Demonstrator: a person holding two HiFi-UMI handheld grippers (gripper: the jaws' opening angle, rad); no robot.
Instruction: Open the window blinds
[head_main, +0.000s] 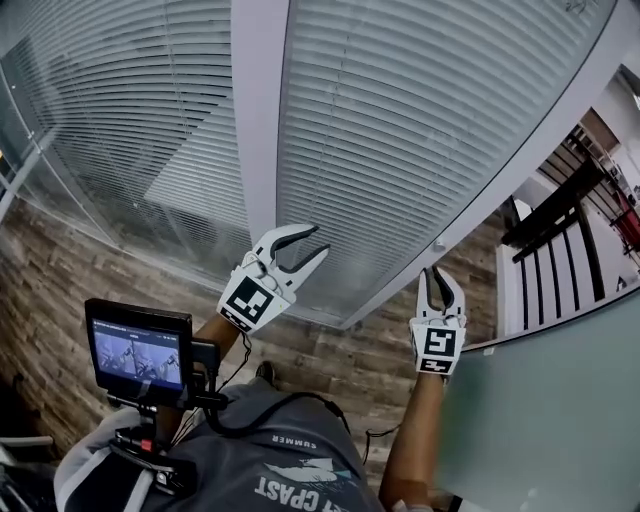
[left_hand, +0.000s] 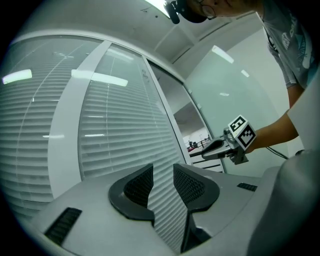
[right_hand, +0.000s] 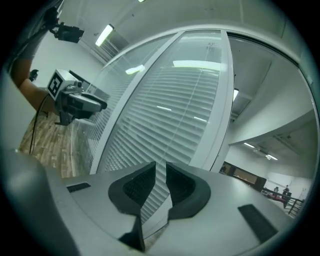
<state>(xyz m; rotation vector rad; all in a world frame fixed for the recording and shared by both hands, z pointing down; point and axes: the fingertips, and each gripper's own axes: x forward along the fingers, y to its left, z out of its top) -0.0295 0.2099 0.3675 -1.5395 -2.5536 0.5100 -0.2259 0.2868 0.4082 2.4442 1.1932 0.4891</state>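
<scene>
White slatted blinds (head_main: 400, 130) hang shut behind glass, filling the pane ahead, with a second slatted pane (head_main: 130, 150) to the left of a white post (head_main: 262, 120). My left gripper (head_main: 300, 250) is held up in front of the right pane near the post, open and empty; its own view looks at the slats (left_hand: 125, 135) between its jaws (left_hand: 163, 172). My right gripper (head_main: 441, 285) is raised just below the pane's right frame (head_main: 500, 180), where a small knob-like fitting (head_main: 437, 244) sits. Its jaws stand a narrow slit apart with nothing between them (right_hand: 160, 167).
A frosted glass panel (head_main: 560, 420) stands close on the right. Beyond the frame are dark chairs and a white railing (head_main: 560, 240). Wood-look floor (head_main: 60, 290) runs along the base of the glass. A small monitor (head_main: 138, 355) is mounted on the person's chest.
</scene>
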